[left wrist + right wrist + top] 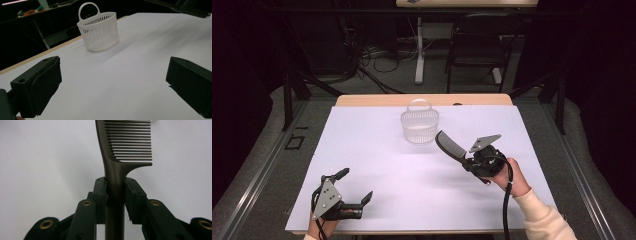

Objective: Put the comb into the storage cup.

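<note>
While clamped on comb, right hand-held gripper | left hand-held gripper jaws apart | basket near comb

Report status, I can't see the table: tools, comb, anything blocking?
Right tool shut on comb. Left tool open, idle. Basket ahead, path clear.

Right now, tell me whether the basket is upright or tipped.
Upright. The white basket stands on its base on the table, handle loop on top, opening upward.

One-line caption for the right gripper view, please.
Right gripper fingers clamp the handle of a dark plastic comb above the white table.
</note>
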A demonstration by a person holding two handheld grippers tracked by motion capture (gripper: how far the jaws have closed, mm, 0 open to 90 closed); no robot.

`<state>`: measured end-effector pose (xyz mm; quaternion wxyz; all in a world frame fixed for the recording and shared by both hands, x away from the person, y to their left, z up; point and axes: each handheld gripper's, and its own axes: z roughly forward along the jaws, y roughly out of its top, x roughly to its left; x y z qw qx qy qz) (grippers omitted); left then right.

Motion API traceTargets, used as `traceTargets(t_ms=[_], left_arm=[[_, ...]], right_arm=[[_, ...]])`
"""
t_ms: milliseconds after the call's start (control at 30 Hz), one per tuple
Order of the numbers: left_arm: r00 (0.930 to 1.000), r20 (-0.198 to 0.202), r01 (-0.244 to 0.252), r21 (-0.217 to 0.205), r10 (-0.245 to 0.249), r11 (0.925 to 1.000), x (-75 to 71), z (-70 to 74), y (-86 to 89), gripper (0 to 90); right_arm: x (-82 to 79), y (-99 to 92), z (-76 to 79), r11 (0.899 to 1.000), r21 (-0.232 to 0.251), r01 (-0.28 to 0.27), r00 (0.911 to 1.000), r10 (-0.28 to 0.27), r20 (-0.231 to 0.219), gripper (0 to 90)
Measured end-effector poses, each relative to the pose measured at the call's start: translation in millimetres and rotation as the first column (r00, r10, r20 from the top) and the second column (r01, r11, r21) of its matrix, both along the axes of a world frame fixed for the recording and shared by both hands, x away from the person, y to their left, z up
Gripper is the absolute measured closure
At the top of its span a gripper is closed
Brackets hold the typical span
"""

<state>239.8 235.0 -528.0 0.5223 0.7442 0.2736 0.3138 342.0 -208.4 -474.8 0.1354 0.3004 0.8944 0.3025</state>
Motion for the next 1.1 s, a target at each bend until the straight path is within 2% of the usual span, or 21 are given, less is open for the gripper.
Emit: traceTargets(t_ms=[1100], left_arm=[[1.0,-0.002,0.001,0.0,-0.001,1.0,-0.2,-0.6,0.2,0.1]], right_arm=[[-1.8,1.5,7.0,0.999,0.038,0.009,0.9968,-0.012,0.079,72.4]])
